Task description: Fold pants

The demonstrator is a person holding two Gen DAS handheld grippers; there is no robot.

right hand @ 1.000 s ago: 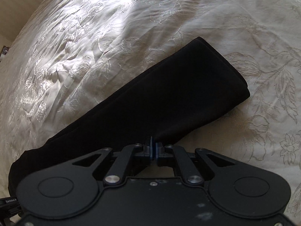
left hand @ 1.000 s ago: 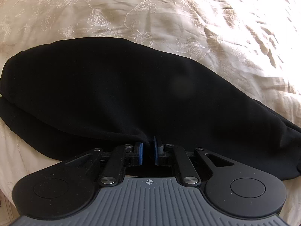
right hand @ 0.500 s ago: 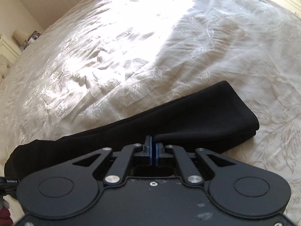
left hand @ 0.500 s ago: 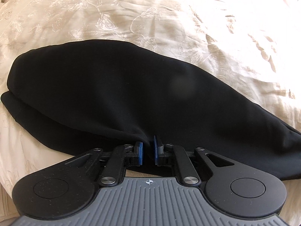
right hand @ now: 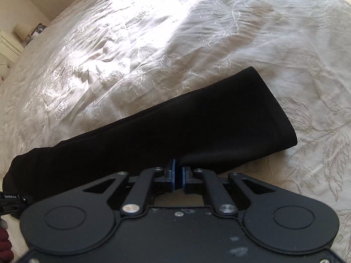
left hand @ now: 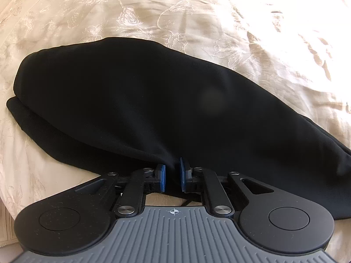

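Black pants (left hand: 140, 100) lie folded lengthwise on a cream embroidered bedspread (left hand: 197, 17). My left gripper (left hand: 172, 176) is shut on the near edge of the pants at the wide waist end, with fabric bunched between its blue pads (left hand: 162, 177). In the right wrist view the leg end of the pants (right hand: 197, 127) runs from lower left to a square hem at the right. My right gripper (right hand: 178, 178) is shut on the near edge of the legs, which lift a little off the bedspread (right hand: 153, 32).
The bedspread stretches far beyond the pants in both views. A lamp and white furniture (right hand: 19, 32) stand past the bed's far left edge. The bed's edge (left hand: 6, 223) drops off at the lower left of the left wrist view.
Both grippers have kept their grip and shifted with the pants. The right gripper tipped up, then back down, so the leg end sits higher in view than half a second ago.
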